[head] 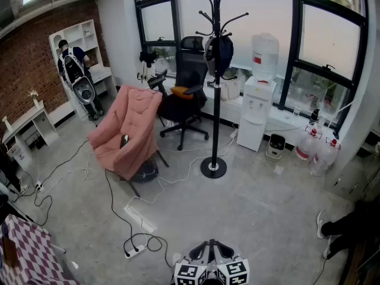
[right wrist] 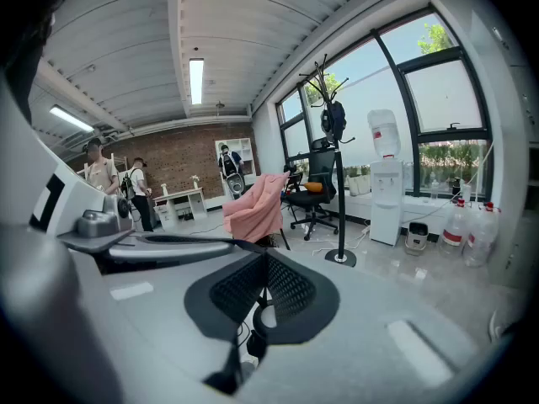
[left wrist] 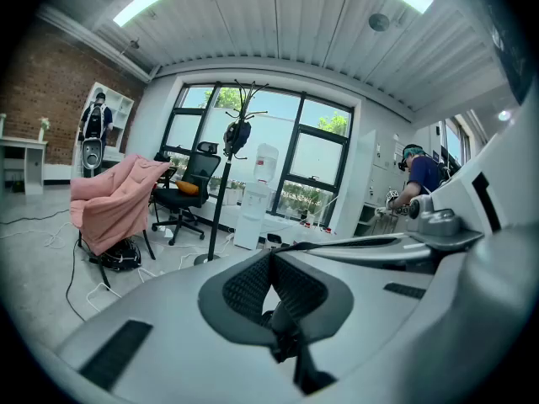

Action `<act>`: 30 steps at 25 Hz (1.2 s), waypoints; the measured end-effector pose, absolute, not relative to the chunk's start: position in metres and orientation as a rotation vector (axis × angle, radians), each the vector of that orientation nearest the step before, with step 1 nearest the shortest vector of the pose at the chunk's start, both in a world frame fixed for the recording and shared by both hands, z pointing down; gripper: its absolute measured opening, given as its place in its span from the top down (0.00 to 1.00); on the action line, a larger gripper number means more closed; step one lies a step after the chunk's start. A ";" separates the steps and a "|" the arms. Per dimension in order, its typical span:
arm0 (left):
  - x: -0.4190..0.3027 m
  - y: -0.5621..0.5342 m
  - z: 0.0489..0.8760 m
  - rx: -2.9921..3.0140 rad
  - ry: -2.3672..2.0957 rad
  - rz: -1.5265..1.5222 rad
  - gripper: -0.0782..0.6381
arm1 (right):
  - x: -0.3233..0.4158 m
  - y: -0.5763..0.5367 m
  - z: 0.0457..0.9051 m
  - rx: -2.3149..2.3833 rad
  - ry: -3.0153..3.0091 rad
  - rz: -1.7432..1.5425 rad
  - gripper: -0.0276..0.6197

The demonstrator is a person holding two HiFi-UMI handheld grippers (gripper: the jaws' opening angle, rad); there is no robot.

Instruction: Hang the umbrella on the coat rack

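1. Progress, as I judge it: the umbrella (head: 219, 53), dark and folded, hangs from a hook high on the coat rack (head: 214, 117), clear of the floor (head: 267, 209); the hanging looks done, and nothing seems left but to step away.
2. The left claw (left wrist: 271, 278) is closed with nothing in it, its meshed black pads pressed together; it sits low in front of the person, well apart from the rack.
3. The right claw (right wrist: 264, 280) is closed and empty too, with the same rubbery mesh pads in a smooth grey plastic shell; the two claws are side by side.
4. Leftmost in the room is a pink armchair (head: 126, 129), soft cloth, slumped and rumpled; thin cables (head: 122, 215) snake over the floor beside it.
5. Next comes a black office chair (head: 189, 70) with a tall back and a star base on castors (an orange cushion (head: 183, 92) lies on its seat).
6. The rack itself is a slim black pole with curved hooks branching at the top and a round flat base on smooth grey concrete; the umbrella is limp fabric bundled narrow.
7. To its right is a white boxy water dispenser (head: 258, 114) with a translucent bottle on top; further right, clear plastic jugs (head: 314, 147) with red caps stand by the window.
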State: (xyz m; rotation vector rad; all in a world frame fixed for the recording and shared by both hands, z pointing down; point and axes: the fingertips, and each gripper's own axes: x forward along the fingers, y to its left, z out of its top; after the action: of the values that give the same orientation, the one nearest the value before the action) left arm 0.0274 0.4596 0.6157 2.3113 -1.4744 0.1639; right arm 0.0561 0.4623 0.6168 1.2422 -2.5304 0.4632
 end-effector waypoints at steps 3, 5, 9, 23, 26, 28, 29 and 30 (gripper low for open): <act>0.025 0.461 0.611 2.339 -1.457 0.183 0.87 | 0.053 0.464 0.613 1.261 -2.533 0.473 0.95; 0.026 0.460 0.610 2.351 -1.449 0.186 0.87 | 0.051 0.463 0.612 1.254 -2.543 0.477 0.95; 0.027 0.454 0.612 2.350 -1.446 0.188 0.87 | 0.052 0.456 0.611 1.260 -2.544 0.464 0.95; 0.004 0.409 0.621 2.328 -1.435 0.191 0.87 | 0.029 0.413 0.621 1.226 -2.520 0.478 0.95; 0.000 0.392 0.622 2.326 -1.425 0.196 0.87 | 0.024 0.397 0.621 1.226 -2.514 0.487 0.95; -0.005 0.380 0.623 2.328 -1.423 0.203 0.87 | 0.020 0.386 0.623 1.225 -2.515 0.484 0.95; -0.008 0.374 0.623 2.329 -1.423 0.206 0.87 | 0.018 0.381 0.623 1.225 -2.517 0.485 0.95; -0.010 0.369 0.623 2.330 -1.421 0.210 0.87 | 0.016 0.375 0.623 1.228 -2.519 0.489 0.95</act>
State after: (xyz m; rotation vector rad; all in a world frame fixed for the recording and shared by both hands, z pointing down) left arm -0.0099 0.3685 0.6235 2.3296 -1.4210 0.2105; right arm 0.0156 0.3750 0.6226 1.2275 -2.5188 0.4892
